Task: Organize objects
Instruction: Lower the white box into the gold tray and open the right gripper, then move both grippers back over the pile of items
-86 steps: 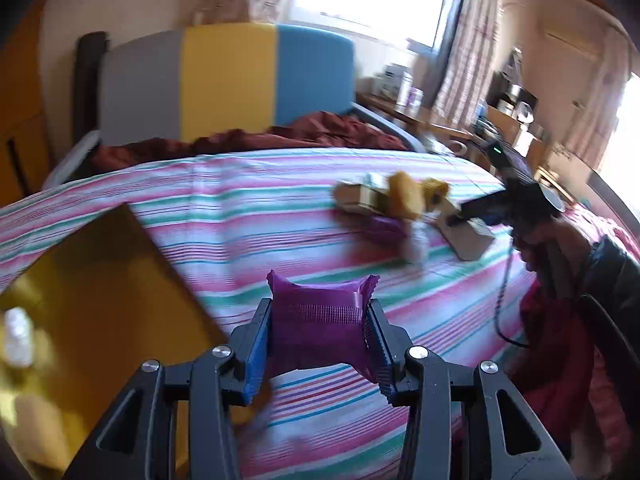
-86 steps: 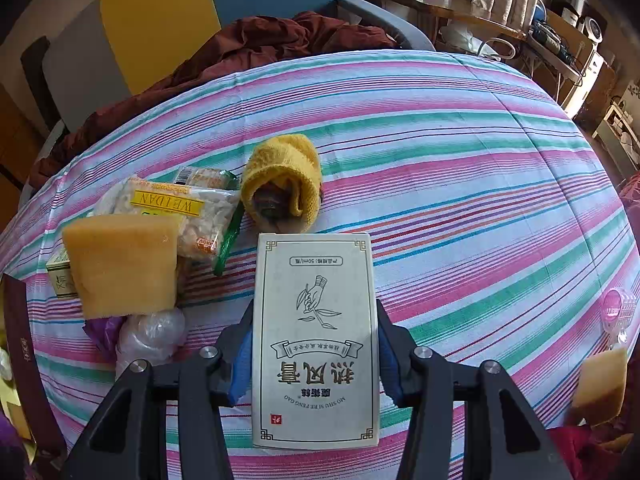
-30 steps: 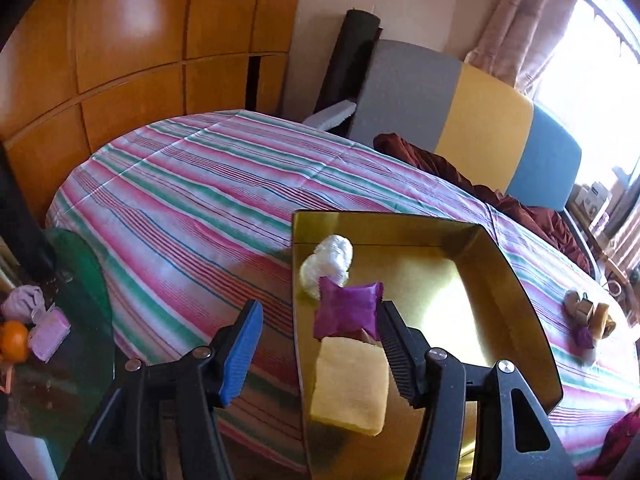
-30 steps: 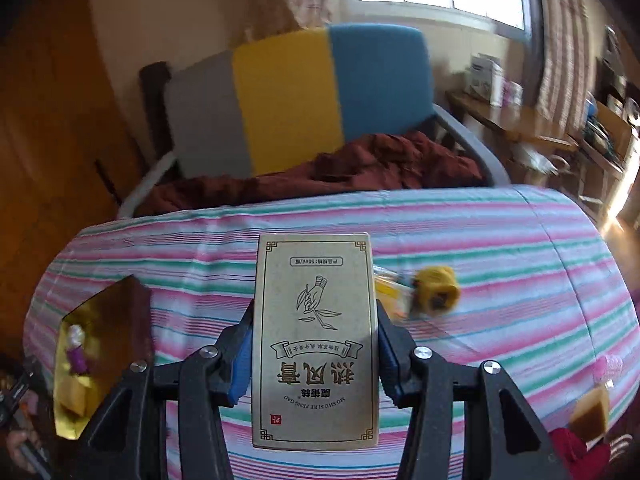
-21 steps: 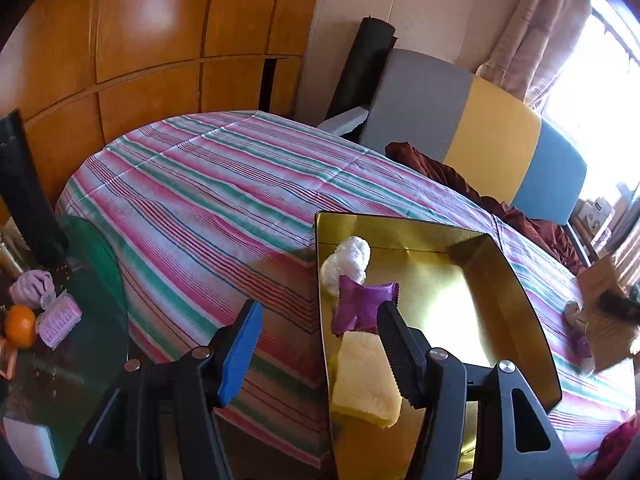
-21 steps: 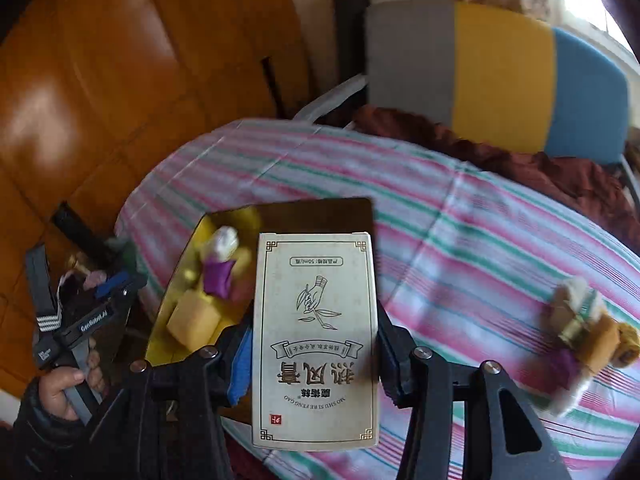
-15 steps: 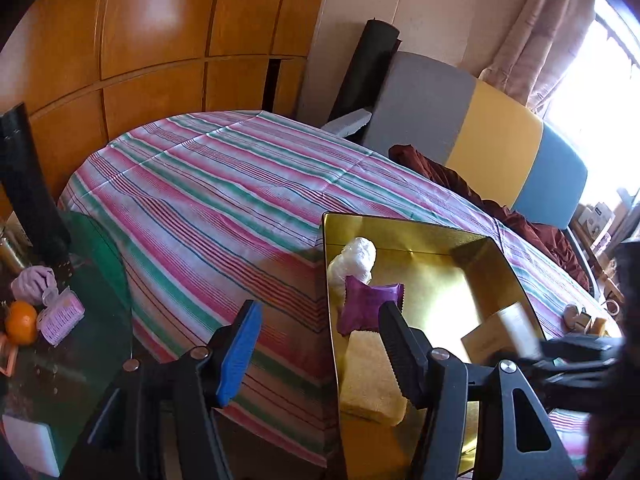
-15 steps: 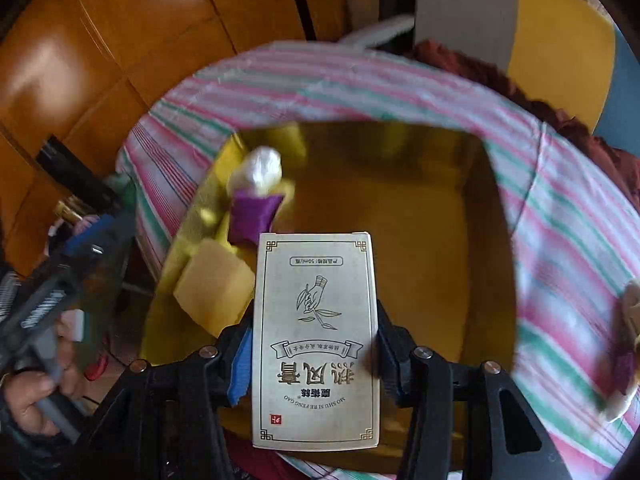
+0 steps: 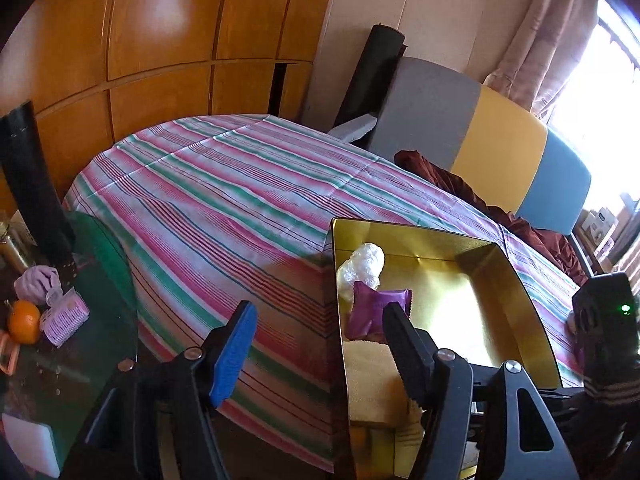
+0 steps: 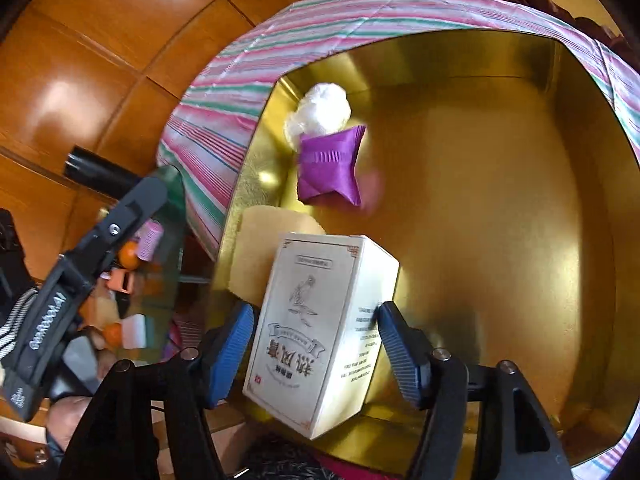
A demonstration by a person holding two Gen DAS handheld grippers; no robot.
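My mirror-bright gold metal tray (image 10: 500, 208) sits on a matt woven striped pink-and-green cloth (image 9: 224, 200). In the tray's left corner lies a crinkly clear plastic wad (image 10: 320, 110); just beside it is a glossy ribbed purple foil packet (image 10: 332, 164); nearer me is a porous, rough yellow sponge block (image 10: 268, 248). My cream cardboard box (image 10: 320, 336) looks smooth and satin. Behind the tray, the orange wood panels (image 9: 160, 40) shine, lacquered.

A gold tray (image 10: 500, 200) lies on the striped cloth. Along its left wall sit a white plastic-wrapped bundle (image 10: 320, 112) farthest, a purple crinkled packet (image 10: 332, 168) touching it, then a yellow sponge (image 10: 268, 248). Nearest, a cream box (image 10: 316, 336) (printed with Chinese characters) stands tilted against the sponge.
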